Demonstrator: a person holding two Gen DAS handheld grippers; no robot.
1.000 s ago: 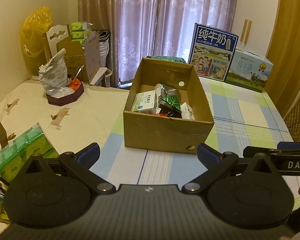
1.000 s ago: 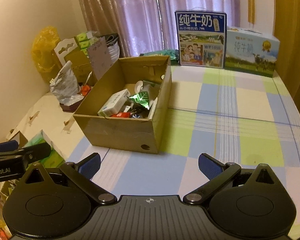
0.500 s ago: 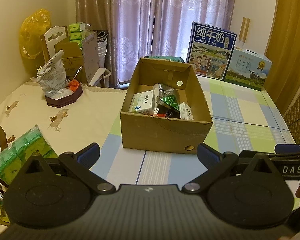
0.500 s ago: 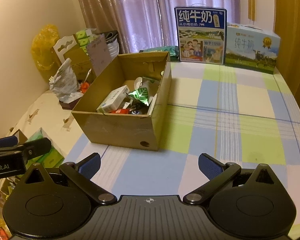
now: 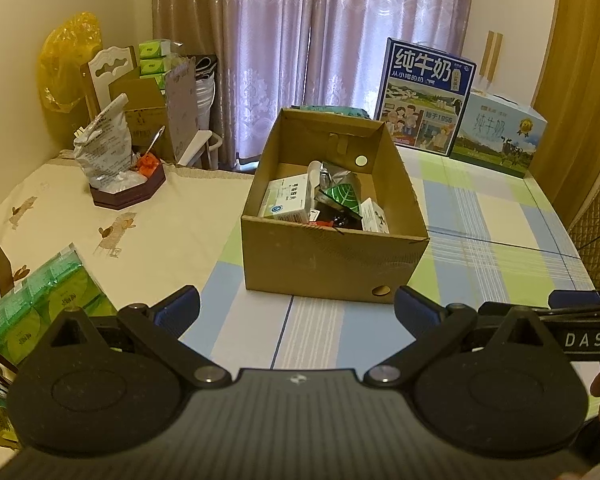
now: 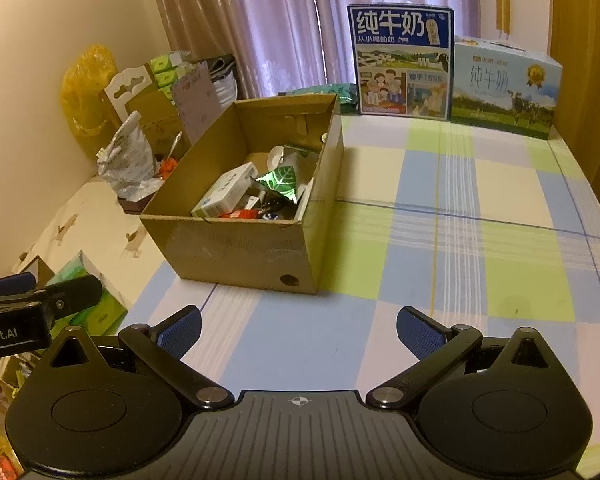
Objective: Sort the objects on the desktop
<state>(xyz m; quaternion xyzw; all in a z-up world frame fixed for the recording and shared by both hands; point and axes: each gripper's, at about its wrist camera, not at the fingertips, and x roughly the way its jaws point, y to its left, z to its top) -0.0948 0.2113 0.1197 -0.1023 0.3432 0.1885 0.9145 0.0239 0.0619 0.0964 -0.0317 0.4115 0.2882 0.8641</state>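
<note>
An open cardboard box point(image 5: 332, 264) point(image 6: 240, 248) stands on the checked tablecloth. Inside it lie a white medicine carton point(image 5: 286, 200) point(image 6: 228, 194), a green leaf-print packet point(image 5: 342, 196) point(image 6: 282, 178), a white card and small red and black items. My left gripper point(image 5: 296, 308) hovers open and empty in front of the box's near wall. My right gripper point(image 6: 298, 326) is open and empty too, nearer the box's right corner. Each gripper shows at the edge of the other's view.
Two milk cartons point(image 5: 424, 96) point(image 6: 504, 88) stand at the table's far edge. A dark tray with a crumpled bag point(image 5: 112, 160) sits far left. Green tissue packs point(image 5: 48, 300) lie near left. A chair back point(image 5: 596, 232) is at the right.
Both grippers have drawn back and risen slightly, so the box looks a little smaller. Jaws stay open; nothing in the box moved.
</note>
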